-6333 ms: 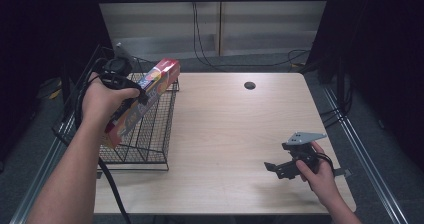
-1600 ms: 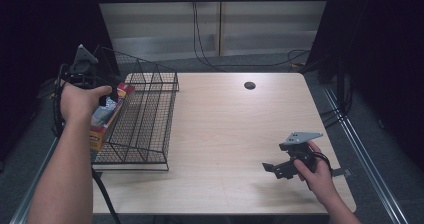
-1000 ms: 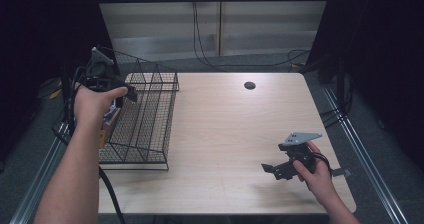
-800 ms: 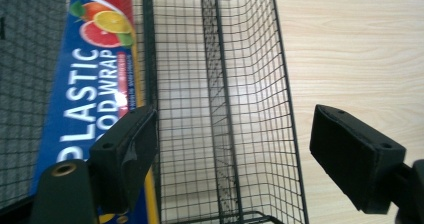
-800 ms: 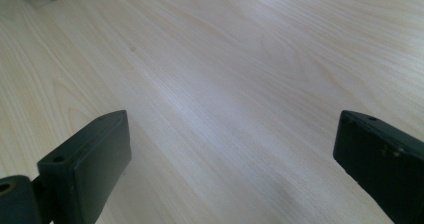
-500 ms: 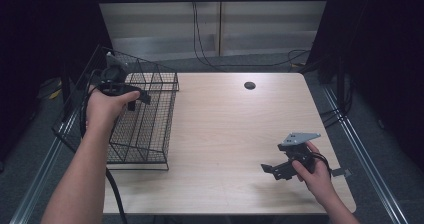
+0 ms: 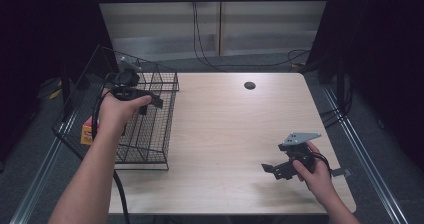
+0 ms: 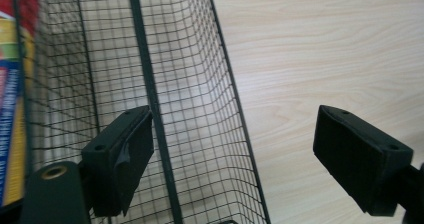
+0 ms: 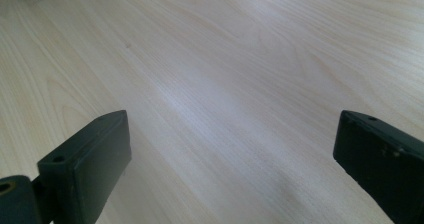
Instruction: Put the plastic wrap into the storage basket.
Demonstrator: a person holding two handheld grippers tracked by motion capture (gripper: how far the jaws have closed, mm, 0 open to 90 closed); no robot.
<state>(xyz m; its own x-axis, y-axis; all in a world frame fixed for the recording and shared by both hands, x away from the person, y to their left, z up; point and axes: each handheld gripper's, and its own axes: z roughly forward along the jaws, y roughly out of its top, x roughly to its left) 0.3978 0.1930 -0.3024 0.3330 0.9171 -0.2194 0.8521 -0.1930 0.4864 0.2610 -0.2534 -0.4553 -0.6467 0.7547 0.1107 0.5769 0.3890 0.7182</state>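
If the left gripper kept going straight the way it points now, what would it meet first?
Most likely the wire basket: the left gripper, open, straddles its side wall, so that mesh lies straight ahead. Depth is hard to judge, though.

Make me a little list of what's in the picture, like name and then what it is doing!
table: light wood, dark round hole near the far edge
wire basket: black, on the table's left edge
box: red and yellow, at the basket's far left side
left gripper: open, above the basket, holding nothing
right gripper: open, low over bare table, holding nothing
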